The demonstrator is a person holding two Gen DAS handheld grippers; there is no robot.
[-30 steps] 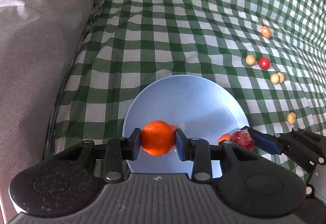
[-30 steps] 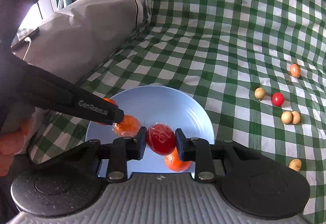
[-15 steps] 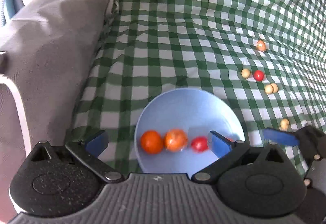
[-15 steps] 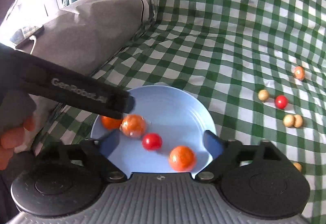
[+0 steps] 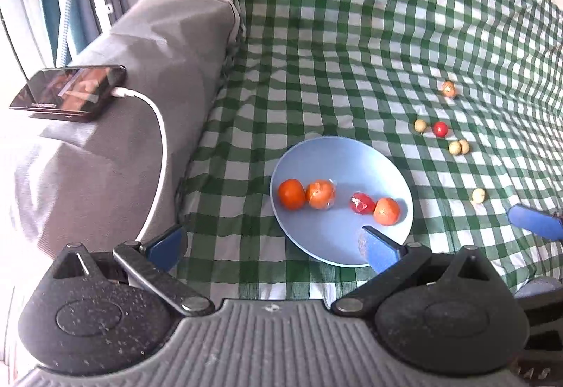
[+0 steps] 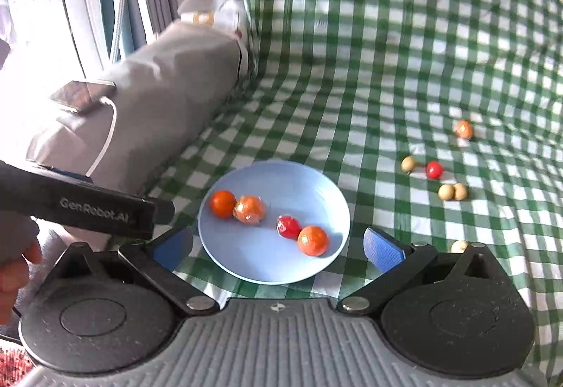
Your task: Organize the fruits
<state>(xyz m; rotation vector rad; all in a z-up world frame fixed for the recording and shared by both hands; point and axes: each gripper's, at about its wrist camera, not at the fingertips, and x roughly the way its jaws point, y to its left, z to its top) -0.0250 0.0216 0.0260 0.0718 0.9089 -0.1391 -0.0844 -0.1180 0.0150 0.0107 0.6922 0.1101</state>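
Fruit sits gathered on the blue plate (image 6: 330, 207), four pieces in a row, while both the left gripper (image 5: 271, 248) and right gripper (image 6: 278, 246) hang empty, jaws spread. Next, likely, the small fruits (image 6: 434, 170) scattered far right on the checked cloth (image 6: 352, 70).

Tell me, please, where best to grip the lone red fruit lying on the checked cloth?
Grip the red fruit across its round middle, coming from above; probably set the fingers near-far, since a tan fruit sits close on its left.
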